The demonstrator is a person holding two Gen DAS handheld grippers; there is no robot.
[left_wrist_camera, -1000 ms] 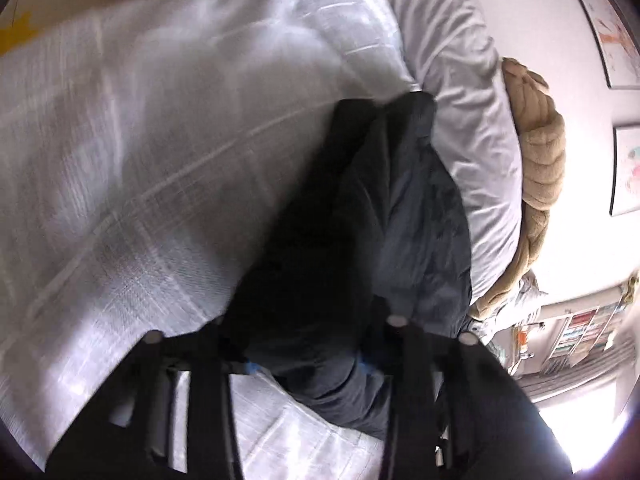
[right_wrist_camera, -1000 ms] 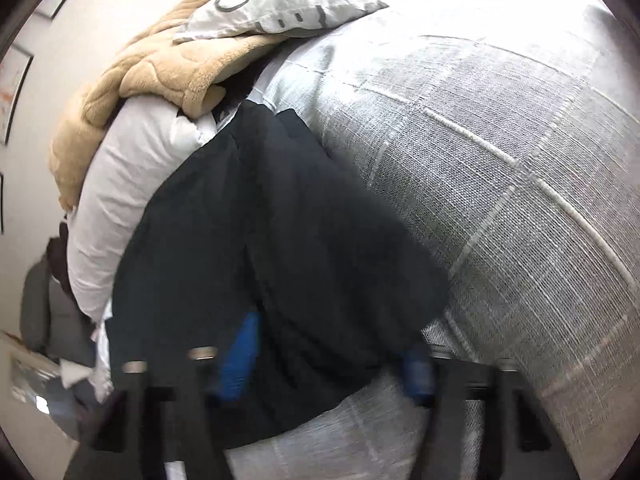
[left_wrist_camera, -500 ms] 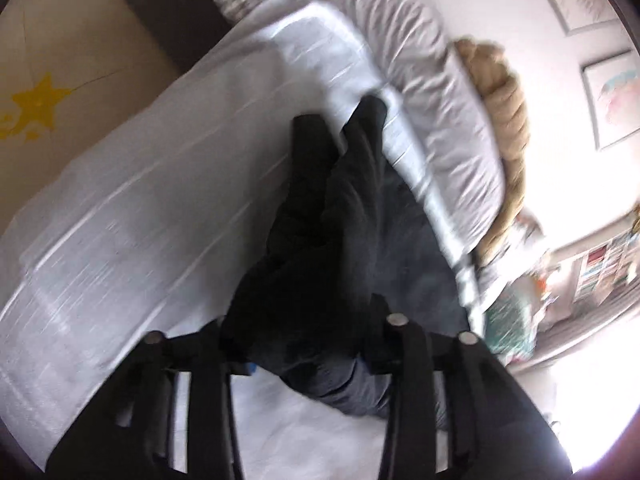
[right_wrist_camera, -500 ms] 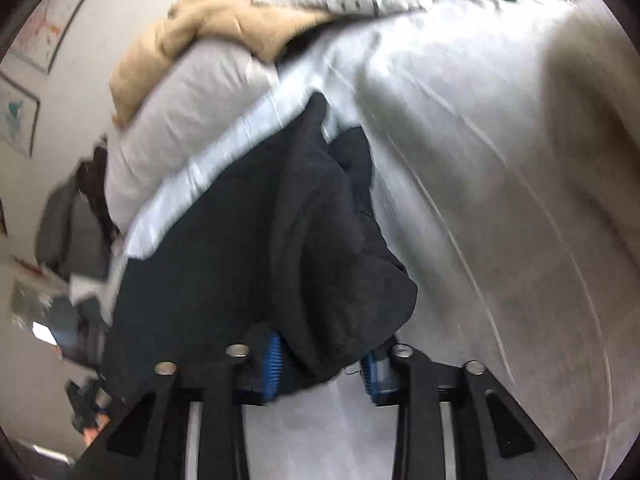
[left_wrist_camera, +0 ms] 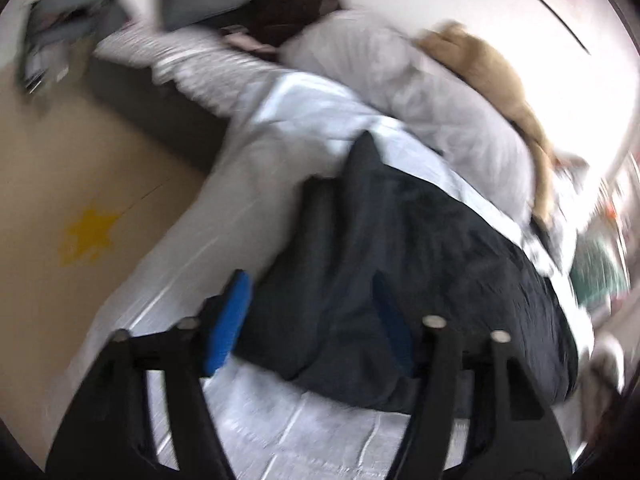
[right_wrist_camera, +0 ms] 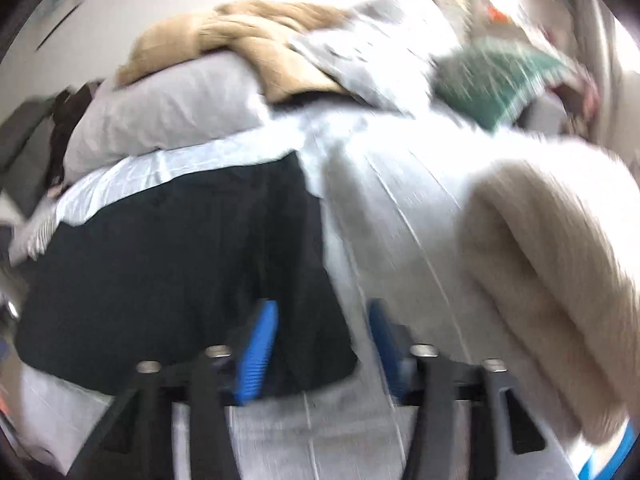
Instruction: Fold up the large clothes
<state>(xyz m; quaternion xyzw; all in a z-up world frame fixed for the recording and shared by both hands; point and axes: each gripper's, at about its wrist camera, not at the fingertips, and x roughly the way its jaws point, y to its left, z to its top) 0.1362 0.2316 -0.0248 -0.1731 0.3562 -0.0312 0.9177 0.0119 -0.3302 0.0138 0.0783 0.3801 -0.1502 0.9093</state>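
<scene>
The bed (right_wrist_camera: 400, 216) fills both views. A dark garment (right_wrist_camera: 180, 256) lies flat on it, toward nine o'clock in the right view. The left gripper (left_wrist_camera: 312, 320) and right gripper (right_wrist_camera: 320, 344) both stand wide, gripping nothing.

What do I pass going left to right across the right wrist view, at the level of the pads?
Dark garment → right gripper, jaws apart → grey bedspread → folded cream knit.
</scene>
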